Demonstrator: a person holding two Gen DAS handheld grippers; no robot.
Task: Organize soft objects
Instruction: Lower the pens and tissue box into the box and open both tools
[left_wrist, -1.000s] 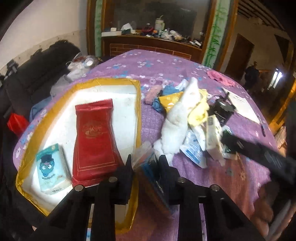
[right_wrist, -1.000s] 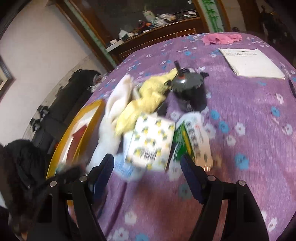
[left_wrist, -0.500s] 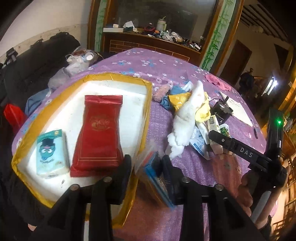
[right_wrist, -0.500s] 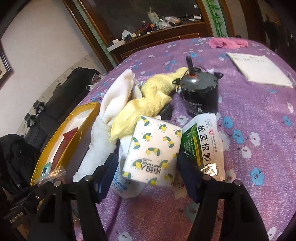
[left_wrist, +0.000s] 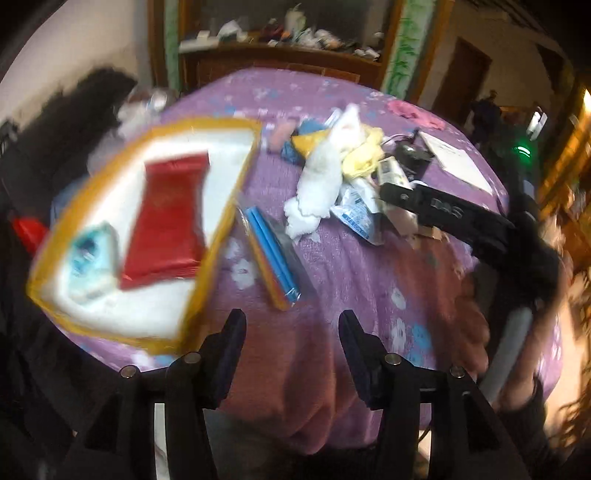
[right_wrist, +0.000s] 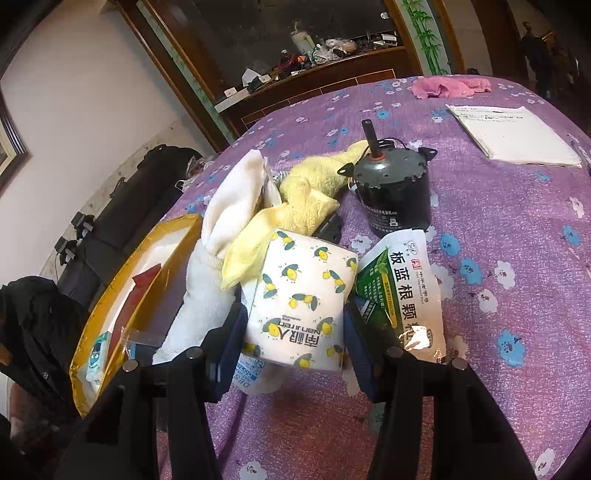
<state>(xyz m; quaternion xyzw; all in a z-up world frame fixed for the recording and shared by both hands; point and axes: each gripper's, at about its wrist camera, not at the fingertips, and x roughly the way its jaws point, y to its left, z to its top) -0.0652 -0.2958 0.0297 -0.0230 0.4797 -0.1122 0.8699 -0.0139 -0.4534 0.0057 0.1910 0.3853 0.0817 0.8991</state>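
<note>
Left gripper (left_wrist: 291, 343) opening, now empty; its clear packet (left_wrist: 271, 254) dropped on the tablecloth beside the tray (left_wrist: 218, 243), not inside. Right gripper (right_wrist: 293, 339) closing around lemon-print tissue pack (right_wrist: 301, 295); contact unclear.

The tabletop (right_wrist: 517, 236) wears a purple cloth dotted with white and blue flowers. At lower centre of the right wrist view, a white tissue pack (right_wrist: 299, 302) is printed with yellow lemons and dark green leaves; right of it lies a green-and-white sachet (right_wrist: 402, 295) with black characters. Behind them are a pale yellow towel (right_wrist: 291, 210), a white towel (right_wrist: 229, 206) and a dark grey motor (right_wrist: 395, 188). At left, the white tray (left_wrist: 122, 310) is edged in gold and holds a red packet (left_wrist: 166, 221) and a light blue pack (left_wrist: 92, 254).
</note>
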